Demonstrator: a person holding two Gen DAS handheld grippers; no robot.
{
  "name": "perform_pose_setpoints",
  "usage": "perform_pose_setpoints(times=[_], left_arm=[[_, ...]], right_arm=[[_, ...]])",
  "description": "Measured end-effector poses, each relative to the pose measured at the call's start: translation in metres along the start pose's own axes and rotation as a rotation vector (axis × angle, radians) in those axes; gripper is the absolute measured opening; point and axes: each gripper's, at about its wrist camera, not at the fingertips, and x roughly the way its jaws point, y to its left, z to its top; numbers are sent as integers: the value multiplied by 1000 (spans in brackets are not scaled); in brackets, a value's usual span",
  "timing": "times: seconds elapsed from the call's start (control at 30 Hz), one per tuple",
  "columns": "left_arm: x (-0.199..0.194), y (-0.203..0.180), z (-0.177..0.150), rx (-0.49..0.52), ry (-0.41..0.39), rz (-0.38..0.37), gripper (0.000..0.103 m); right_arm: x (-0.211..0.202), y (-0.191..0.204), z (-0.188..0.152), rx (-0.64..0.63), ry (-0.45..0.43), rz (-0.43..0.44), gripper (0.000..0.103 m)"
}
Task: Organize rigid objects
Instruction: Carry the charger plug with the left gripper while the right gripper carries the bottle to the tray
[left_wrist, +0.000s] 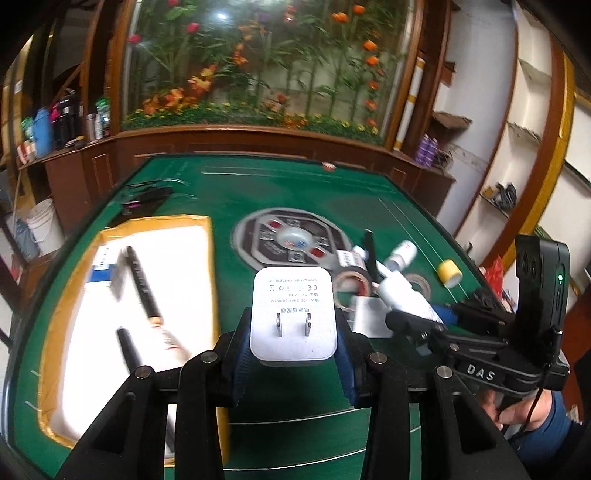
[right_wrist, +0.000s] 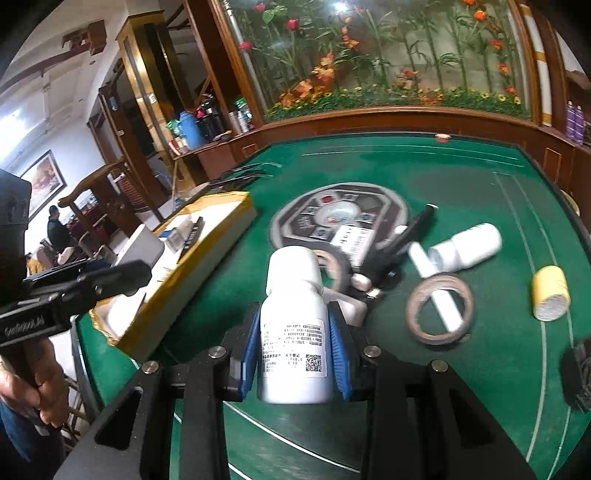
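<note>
1. A green felt counter with a round control panel at its middle stands before a wood-framed glass case of artificial flowers.
2. The left gripper is clenched on a white plug-in charger, held off the counter with its two prongs facing the camera.
3. The right gripper grasps a white bottle by its labelled body, cap pointing away, between blue pads.
4. To the left lies a shallow yellow-edged box holding a black pen and a second dark pen.
5. To the right sits a loose cluster: a tipped white bottle, a brown tape ring with a white tube lying across it, a yellow-wrapped roll just apart, and a black marker.
6. A second tape ring lies just behind the held bottle, touching the panel's edge.
7. In the right wrist view, a hand holds the left gripper's handle.
</note>
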Motion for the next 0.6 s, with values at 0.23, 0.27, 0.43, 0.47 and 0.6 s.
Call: perform_pose_setpoints(times=[0.23,0.27,0.43,0.47,0.6], left_arm=[[-17,56,-3,-94,-32,93,42],[-17,62,-4,-105,-33,103,42],[-13,105,-12,-178,-17,177,42],[-11,112,-14,-188,-14,190,42],[5,136,-19,-209,26,212,42]], right_arm=[[19,49,22,-52,48,82,33],[23,59,28,-64,57,90,33],[46,95,49,-114,87,105,33],[54,102,53,-115,103,110,33],[90,120,68,-104,169,129,33]])
